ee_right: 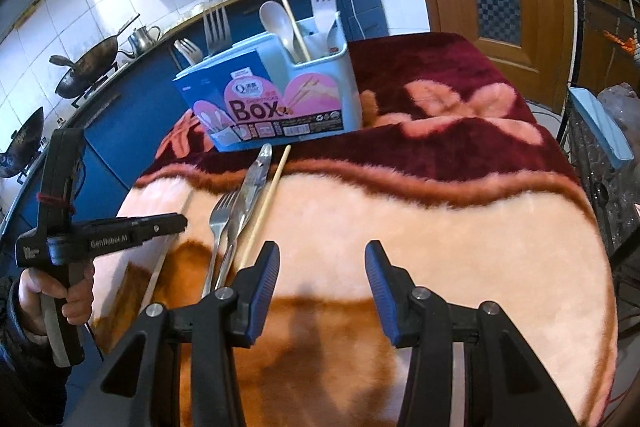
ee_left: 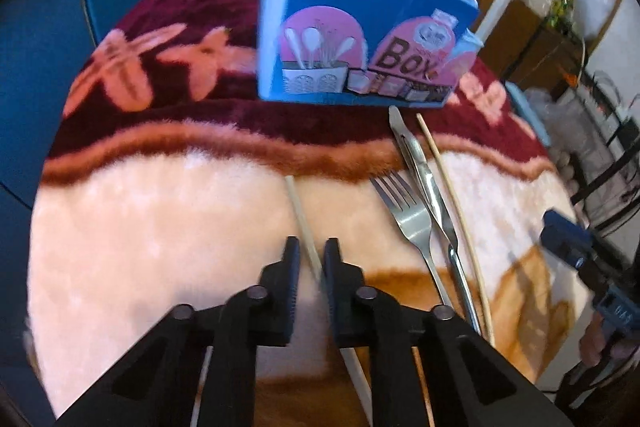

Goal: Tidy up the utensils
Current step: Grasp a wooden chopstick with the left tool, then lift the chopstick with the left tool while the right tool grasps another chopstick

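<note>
One chopstick [ee_left: 307, 242] lay low-centre between the nearly closed left tongs [ee_left: 311, 251], apparently gripped for moving to the holder [ee_right: 320, 75] at upper centre; the right tongs [ee_right: 322, 259] hung half-open, empty.

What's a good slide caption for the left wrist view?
Left gripper shut on a chopstick, beside fork, knife and second chopstick before the utensil box.

Chopsticks on the blanket: two [ee_left: 302, 217] [ee_left: 452, 195]
Forks on the blanket: one [ee_left: 404, 215]
Knives on the blanket: one [ee_left: 420, 167]
Utensil boxes: one [ee_right: 320, 99]
Forks in box: three [ee_right: 216, 23] [ee_right: 188, 49] [ee_right: 322, 1]
Spoons in box: one [ee_right: 276, 21]
Chopsticks in box: one [ee_right: 290, 15]
</note>
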`<state>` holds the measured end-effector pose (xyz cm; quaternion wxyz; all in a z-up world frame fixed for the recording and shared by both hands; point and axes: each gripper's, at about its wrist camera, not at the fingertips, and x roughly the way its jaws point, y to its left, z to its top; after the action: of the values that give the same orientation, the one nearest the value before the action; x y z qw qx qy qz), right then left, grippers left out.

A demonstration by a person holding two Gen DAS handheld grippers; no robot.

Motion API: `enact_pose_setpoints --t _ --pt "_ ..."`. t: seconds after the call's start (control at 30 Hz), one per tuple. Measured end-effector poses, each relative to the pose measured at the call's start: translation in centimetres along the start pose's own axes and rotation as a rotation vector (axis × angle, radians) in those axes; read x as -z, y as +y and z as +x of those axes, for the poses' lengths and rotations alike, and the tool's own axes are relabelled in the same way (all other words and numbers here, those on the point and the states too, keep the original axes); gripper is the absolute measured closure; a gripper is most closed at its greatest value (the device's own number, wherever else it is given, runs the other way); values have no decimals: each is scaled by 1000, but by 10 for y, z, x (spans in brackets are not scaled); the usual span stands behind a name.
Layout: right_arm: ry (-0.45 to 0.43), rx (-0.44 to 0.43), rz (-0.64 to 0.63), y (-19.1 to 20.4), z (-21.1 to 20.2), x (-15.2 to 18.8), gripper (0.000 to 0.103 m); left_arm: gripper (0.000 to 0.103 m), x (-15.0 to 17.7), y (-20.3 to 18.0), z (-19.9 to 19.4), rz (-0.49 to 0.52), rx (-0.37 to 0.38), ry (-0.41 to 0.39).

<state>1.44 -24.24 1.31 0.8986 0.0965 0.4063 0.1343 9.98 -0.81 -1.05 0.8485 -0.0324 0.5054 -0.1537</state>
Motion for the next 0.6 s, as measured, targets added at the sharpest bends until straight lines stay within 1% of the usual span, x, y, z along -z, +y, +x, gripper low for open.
enact_pose_setpoints --t 0.07,0.13,0.23,0.33,0.37,0.4,0.47,0.53,0.6 --pt "11 -2 0 4 2 1 55 99 1 6 -1 -38 25 -7" --pt "22 -6 -7 9 5 1 55 99 2 8 -4 -56 37 -27" --pt "39 -14 -19 16 9 -1 55 99 5 8 -12 -73 44 -90" --pt "69 -41 -8 19 16 -8 55 99 8 6 -23 -72 53 -160" --pt "80 -49 0 19 19 -10 59 99 8 6 -25 -67 51 -176" --pt "94 -57 5 20 23 -13 66 99 9 5 -29 -62 45 -200" --pt "114 -52 6 23 30 -18 73 99 9 5 -34 -61 51 -233" --pt "138 -51 3 27 39 -25 78 99 9 7 -39 -61 65 -266" --pt "166 -48 3 31 48 -31 79 99 9 9 -44 -58 61 -298"
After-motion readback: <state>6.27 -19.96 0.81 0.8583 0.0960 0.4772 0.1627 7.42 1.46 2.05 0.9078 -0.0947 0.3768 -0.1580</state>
